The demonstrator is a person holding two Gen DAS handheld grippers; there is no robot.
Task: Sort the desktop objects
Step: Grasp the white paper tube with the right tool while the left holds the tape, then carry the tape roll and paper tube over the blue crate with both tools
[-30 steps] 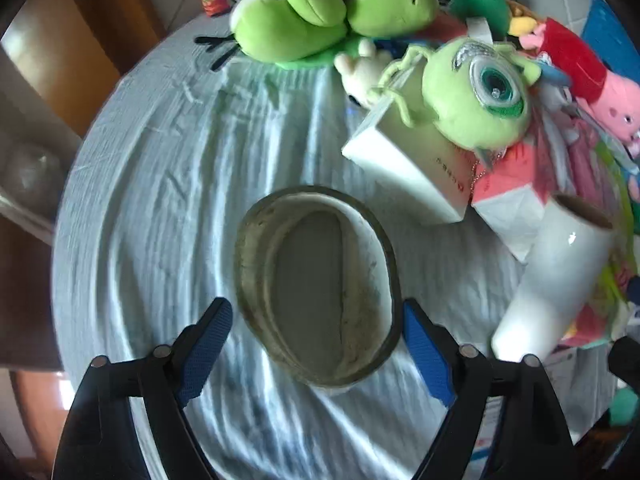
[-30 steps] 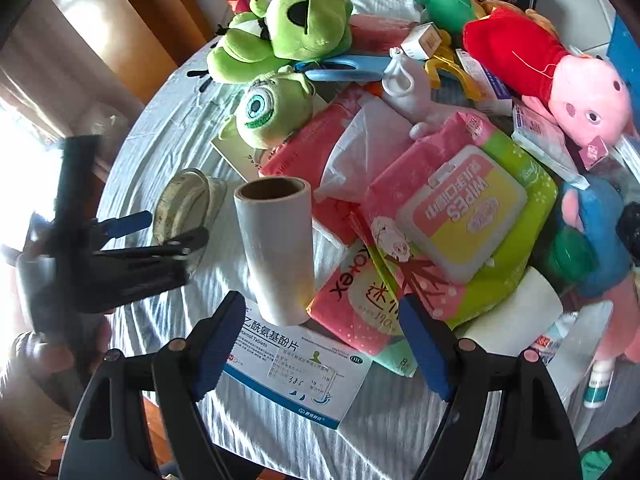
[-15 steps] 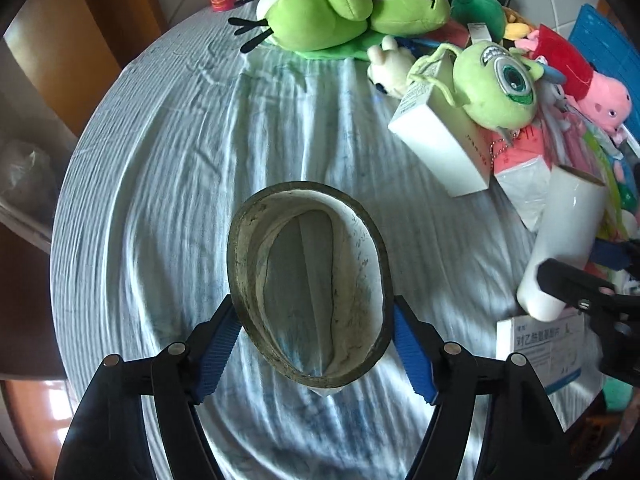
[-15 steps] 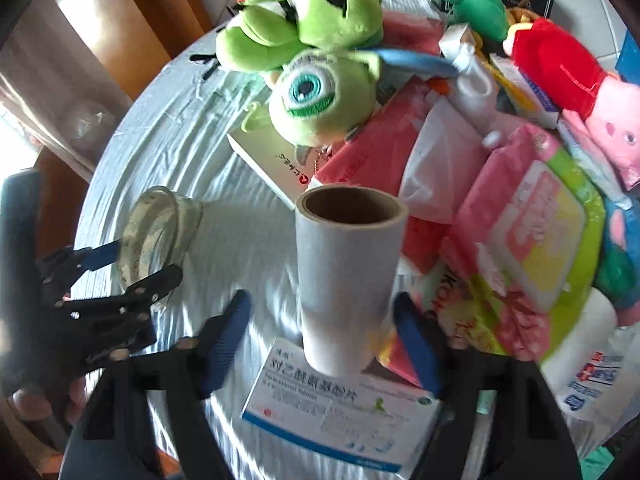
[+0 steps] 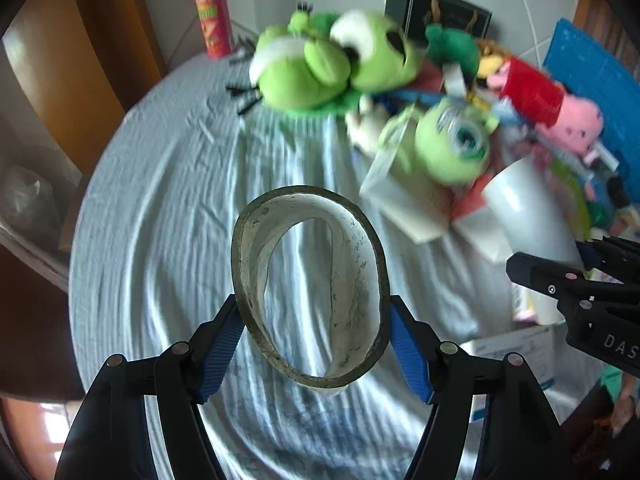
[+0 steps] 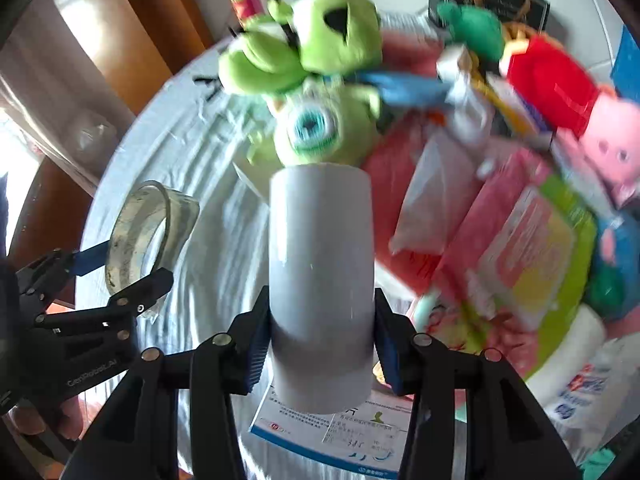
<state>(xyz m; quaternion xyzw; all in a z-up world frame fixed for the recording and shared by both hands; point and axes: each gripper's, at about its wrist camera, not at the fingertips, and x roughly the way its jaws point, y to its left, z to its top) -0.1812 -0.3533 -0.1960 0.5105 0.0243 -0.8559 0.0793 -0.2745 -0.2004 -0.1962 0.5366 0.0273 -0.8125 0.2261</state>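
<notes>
both grippers are lifting at once. the left gripper (image 5: 316,340) has its blue pads (image 5: 408,356) pressed on the two outer sides of a roll of clear tape (image 5: 310,292), squeezing it into an oval; its jaws are closing further, so any more squeeze looks likely to crease the ring rather than secure it. in the right wrist view the tape roll (image 6: 146,240) appears to hang above the pale blue tablecloth (image 5: 168,208), at the open left side of the table.

the right gripper (image 6: 322,344) is closing on a white plastic-film roll (image 6: 322,280), pads against its lower sides. it is clamped low on a tall thing, so it should be carried slowly and kept upright, clear of the one-eyed green plush (image 6: 320,130) just behind it and the medicine box (image 6: 332,432) under its foot.

the film roll stands on end, long axis running away from the camera toward the toys; whether its base is off the box cannot be told. the tape ring stands on edge, its hole facing the left camera, its stretched axis running between the pads' midline and the far toys.
</notes>
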